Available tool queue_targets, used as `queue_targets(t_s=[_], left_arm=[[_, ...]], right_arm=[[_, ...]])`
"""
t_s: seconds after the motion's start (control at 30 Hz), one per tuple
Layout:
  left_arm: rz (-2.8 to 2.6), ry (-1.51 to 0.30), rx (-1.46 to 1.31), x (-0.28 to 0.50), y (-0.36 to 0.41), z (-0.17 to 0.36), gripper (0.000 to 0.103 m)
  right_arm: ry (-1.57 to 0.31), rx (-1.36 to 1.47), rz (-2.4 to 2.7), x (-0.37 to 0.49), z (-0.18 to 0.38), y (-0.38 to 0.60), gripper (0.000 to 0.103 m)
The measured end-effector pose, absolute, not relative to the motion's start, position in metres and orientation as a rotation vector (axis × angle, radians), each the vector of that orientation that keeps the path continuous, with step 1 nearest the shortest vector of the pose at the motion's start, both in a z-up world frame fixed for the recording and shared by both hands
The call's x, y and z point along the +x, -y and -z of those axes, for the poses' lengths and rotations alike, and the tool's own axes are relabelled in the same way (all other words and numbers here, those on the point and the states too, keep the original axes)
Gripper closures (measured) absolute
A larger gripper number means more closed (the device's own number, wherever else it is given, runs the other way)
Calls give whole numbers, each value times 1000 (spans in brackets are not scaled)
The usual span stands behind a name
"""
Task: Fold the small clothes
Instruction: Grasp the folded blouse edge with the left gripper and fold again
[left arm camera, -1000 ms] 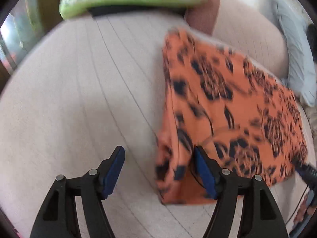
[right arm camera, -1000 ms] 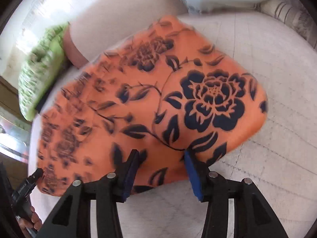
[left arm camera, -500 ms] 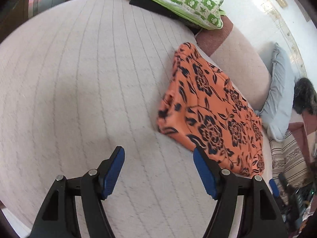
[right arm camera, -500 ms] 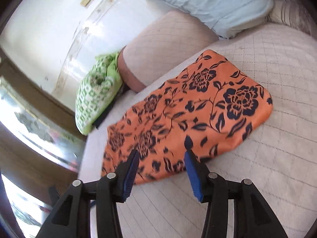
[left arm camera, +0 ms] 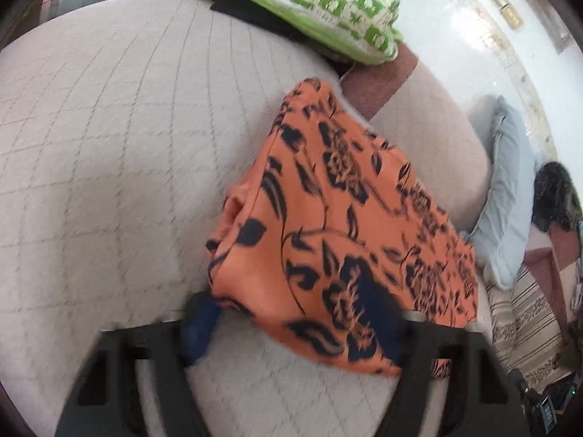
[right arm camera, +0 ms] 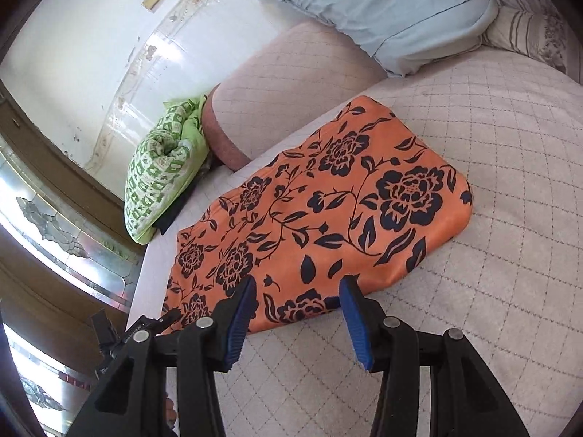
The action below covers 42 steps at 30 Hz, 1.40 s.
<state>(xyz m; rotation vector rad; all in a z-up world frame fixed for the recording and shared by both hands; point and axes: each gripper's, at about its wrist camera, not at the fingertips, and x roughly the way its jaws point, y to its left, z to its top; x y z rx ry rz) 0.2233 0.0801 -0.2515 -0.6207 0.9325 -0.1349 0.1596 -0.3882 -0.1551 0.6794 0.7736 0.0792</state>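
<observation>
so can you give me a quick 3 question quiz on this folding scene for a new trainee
1. True or false: the right gripper is shut on the orange floral garment.
2. Multiple choice: what lies at the head of the bed, beside the green patterned cushion? A) a light blue pillow B) a red towel C) a laundry basket
3. Fill in: in the left wrist view, the left gripper straddles the garment's near ____.

Key:
1. False; its jaws are open, near the garment's edge with nothing between the pads.
2. A
3. Corner; the view is blurred, but the jaws stand apart with cloth between them.
</observation>
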Motion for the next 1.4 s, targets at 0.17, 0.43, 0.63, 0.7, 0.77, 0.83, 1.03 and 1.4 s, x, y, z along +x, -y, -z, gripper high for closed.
queue_targets(t_s=[0.17,0.43,0.63,0.7,0.77,0.83,1.03,1.4], left_arm=[[130,-916,-627,228,-77,257,73],[134,-893,-672,238,-64,253,53],[127,-870,-598,240,-59,236,89],[156,-834,-566,238,-51,220,91],[196,-798,-533,238,-38,199,92],[237,-770,-483,237,-19,175,92],[370,-730,-344,237,63,119,92],[629,-864,-122,239,259,158,89]], right_arm=[[-787,645,-64,171,161,388,52],[-808,693,-66,188,178,388,52],[-786,680,-52,187,177,392,52],[-776,697,-37,186,179,401,52],[-765,729,-22,184,182,412,52],[-755,765,-5,182,185,424,52],[-706,872,30,174,191,466,52],[-642,1061,168,150,214,552,51]])
